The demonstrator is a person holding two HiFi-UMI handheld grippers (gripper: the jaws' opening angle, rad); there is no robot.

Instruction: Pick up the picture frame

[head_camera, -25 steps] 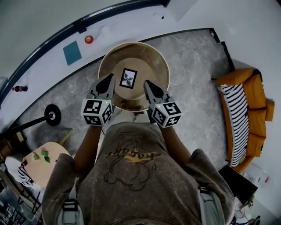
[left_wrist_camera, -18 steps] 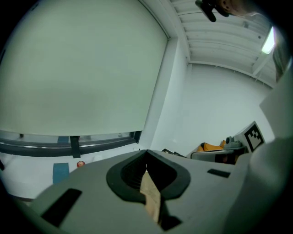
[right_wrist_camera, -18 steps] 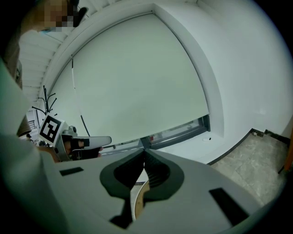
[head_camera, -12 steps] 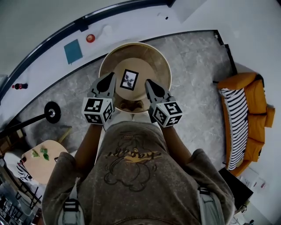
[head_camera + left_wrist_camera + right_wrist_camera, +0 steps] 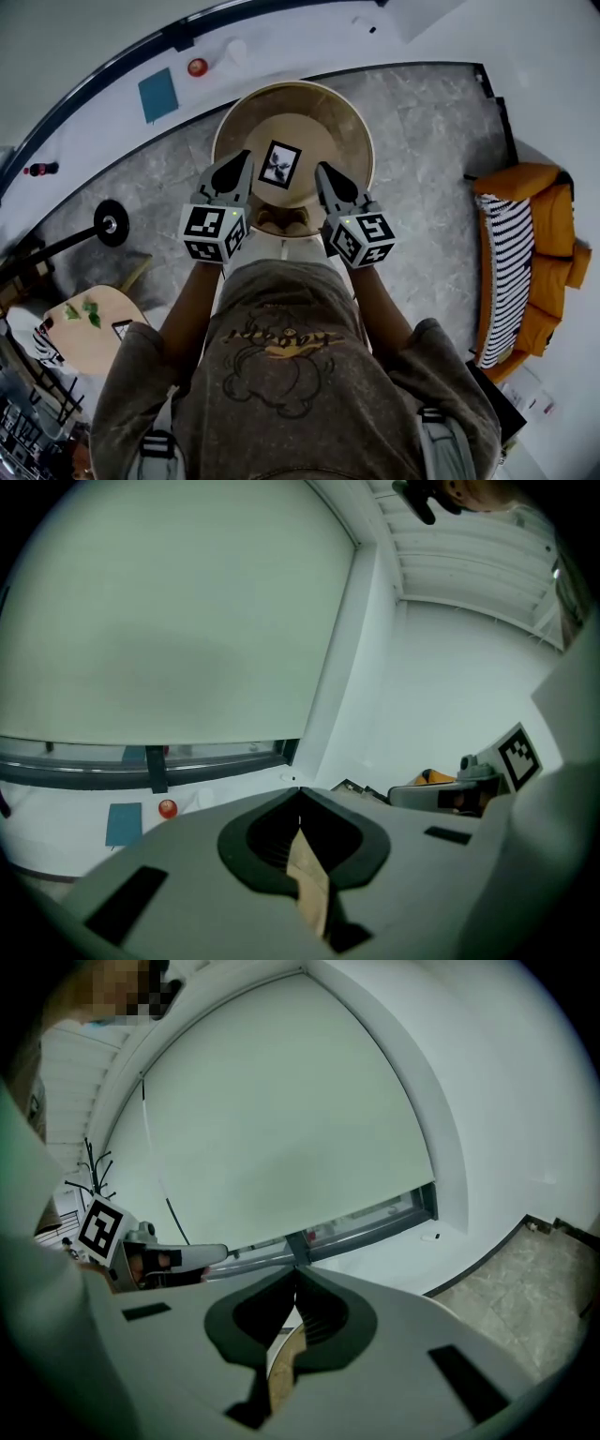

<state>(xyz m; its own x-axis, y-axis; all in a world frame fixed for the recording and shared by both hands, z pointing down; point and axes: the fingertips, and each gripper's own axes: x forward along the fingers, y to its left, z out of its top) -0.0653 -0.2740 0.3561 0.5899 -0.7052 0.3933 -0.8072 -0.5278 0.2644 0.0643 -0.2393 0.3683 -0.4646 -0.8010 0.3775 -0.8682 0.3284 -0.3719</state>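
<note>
One picture frame on round table; two grippers, left gripper, right gripper, pressed together, empty.

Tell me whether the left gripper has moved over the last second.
Yes, slightly: the left gripper has edged farther in over the round table, toward the picture frame.

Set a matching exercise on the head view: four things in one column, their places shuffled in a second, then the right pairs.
1. black-framed picture frame
2. orange sofa
3. small red round object
4. black round stand base

A. white ledge, near a teal square
B. round wooden table
C. grey floor, picture's left
D. picture's right, bearing a striped cushion

Pairs: 1-B, 2-D, 3-A, 4-C
</note>
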